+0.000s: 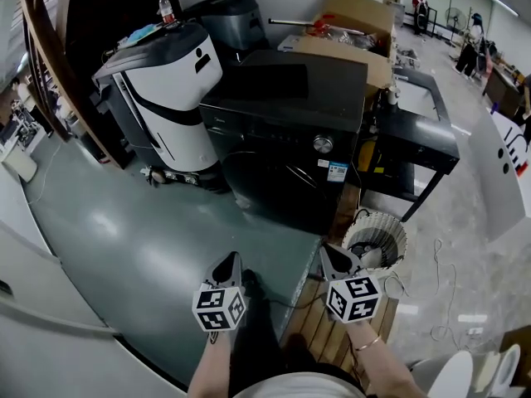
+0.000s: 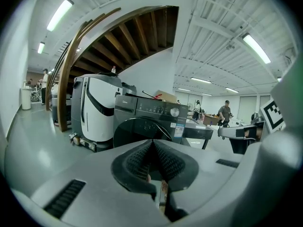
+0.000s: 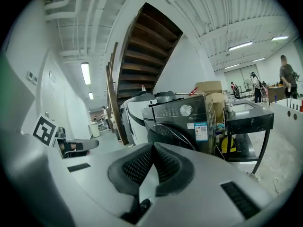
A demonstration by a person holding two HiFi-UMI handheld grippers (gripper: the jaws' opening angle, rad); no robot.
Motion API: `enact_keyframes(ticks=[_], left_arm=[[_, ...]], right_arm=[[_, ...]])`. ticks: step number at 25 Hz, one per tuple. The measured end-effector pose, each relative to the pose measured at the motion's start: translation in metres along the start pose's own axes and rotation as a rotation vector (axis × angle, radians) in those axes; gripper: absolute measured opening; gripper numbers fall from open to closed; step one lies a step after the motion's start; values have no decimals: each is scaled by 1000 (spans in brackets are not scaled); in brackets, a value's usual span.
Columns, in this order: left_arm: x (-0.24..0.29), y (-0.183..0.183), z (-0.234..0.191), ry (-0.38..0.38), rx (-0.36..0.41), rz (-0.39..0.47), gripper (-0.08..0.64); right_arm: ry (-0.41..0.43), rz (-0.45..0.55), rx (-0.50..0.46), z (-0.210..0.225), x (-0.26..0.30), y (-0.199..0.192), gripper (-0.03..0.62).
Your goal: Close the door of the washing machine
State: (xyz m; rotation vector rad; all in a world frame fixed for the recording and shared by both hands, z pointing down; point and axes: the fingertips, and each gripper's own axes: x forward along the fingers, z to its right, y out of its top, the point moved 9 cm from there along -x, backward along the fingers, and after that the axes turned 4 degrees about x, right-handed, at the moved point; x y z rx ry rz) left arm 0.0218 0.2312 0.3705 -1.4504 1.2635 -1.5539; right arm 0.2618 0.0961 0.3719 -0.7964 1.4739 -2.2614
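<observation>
Black washing machine (image 1: 286,152) faces left gripper (image 1: 230,264) and right gripper (image 1: 333,257), both pairs of jaws closed, empty

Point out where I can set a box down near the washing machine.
Bare: the grey-green floor left of the washing machine, in front of the white wheeled unit. Crowded: the washer's right, with the white basket, the black table and cardboard boxes behind.
</observation>
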Motion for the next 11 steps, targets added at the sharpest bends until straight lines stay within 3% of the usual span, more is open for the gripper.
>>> enact_keyframes(ticks=[11], left_arm=[[-16, 0, -9, 8, -25, 1, 21]], right_arm=[[8, -28, -4, -14, -5, -9, 5]])
